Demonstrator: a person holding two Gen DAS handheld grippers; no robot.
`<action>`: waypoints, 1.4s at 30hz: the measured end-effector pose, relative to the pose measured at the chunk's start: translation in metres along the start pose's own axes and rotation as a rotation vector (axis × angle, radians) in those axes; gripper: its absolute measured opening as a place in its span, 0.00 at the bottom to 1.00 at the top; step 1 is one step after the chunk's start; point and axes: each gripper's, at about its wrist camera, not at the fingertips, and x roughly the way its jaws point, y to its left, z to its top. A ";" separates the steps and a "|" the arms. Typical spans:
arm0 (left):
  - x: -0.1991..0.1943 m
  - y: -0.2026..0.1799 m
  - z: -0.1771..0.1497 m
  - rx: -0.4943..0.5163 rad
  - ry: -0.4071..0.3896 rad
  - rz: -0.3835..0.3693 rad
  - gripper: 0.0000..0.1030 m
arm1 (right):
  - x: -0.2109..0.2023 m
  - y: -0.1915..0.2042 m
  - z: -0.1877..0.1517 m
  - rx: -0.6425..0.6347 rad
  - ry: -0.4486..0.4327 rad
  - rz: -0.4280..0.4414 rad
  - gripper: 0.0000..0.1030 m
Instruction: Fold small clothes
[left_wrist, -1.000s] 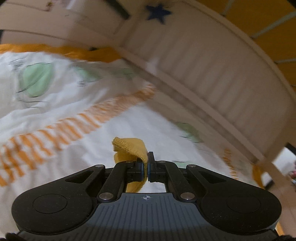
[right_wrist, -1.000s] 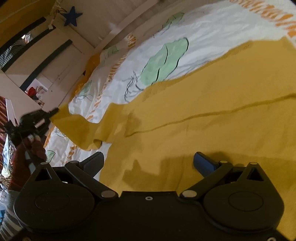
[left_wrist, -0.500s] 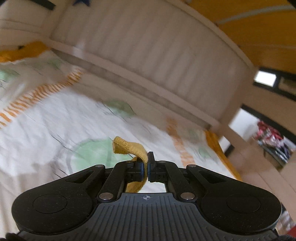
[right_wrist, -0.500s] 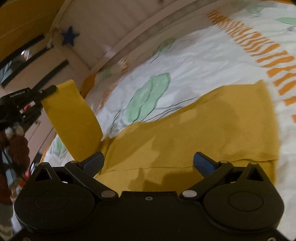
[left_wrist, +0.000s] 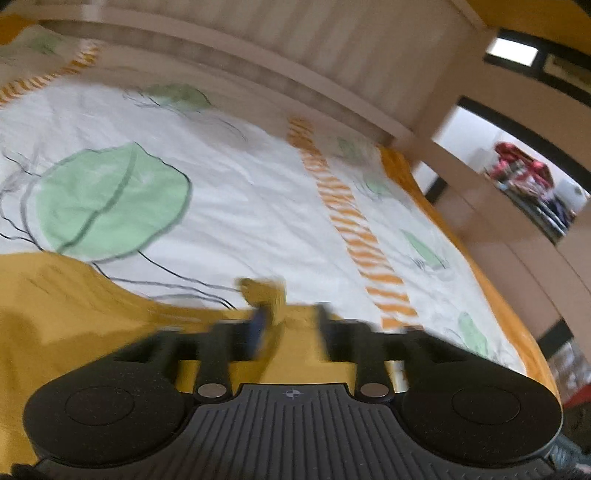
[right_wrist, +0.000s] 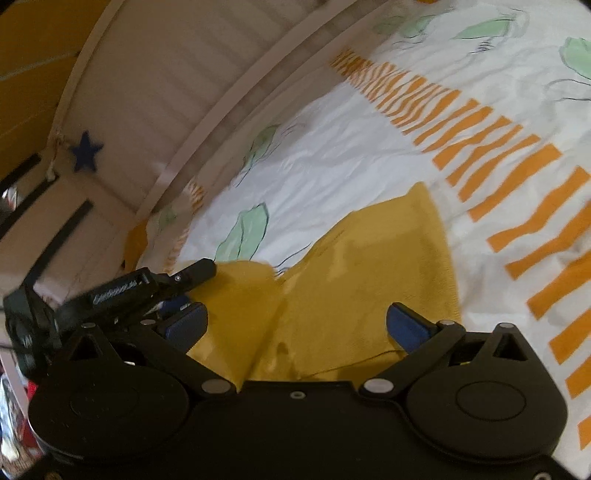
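Note:
A mustard-yellow garment (right_wrist: 369, 266) lies on the white patterned bed sheet (right_wrist: 351, 158), with a flap folded over its left part. In the left wrist view the garment (left_wrist: 66, 314) fills the lower left. My left gripper (left_wrist: 288, 325) is blurred and open, its jaws apart just over the garment's edge; a small yellow fold (left_wrist: 262, 290) stands between them, loose. My right gripper (right_wrist: 295, 325) is open and empty, low over the garment. The left gripper also shows in the right wrist view (right_wrist: 177, 280), at the garment's left edge.
A white slatted bed rail (left_wrist: 332, 48) runs along the far side of the bed, with a blue star (right_wrist: 85, 151) on it. The sheet (left_wrist: 240, 184) has green leaves and orange stripes. A doorway with clothes (left_wrist: 524, 177) shows at the right.
My left gripper carried the garment's corner across and down onto the garment, then opened and let it go. The raised yellow flap now lies folded over. The right gripper stayed open.

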 end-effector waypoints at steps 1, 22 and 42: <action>0.001 -0.002 -0.001 0.011 0.006 -0.028 0.58 | -0.001 -0.001 0.001 0.006 -0.009 -0.007 1.00; -0.060 0.083 -0.013 -0.017 0.056 0.145 0.86 | 0.011 0.006 -0.004 -0.108 -0.009 -0.097 1.00; -0.073 0.162 -0.040 0.066 0.140 0.351 0.88 | 0.062 0.092 -0.058 -0.568 0.020 -0.252 1.00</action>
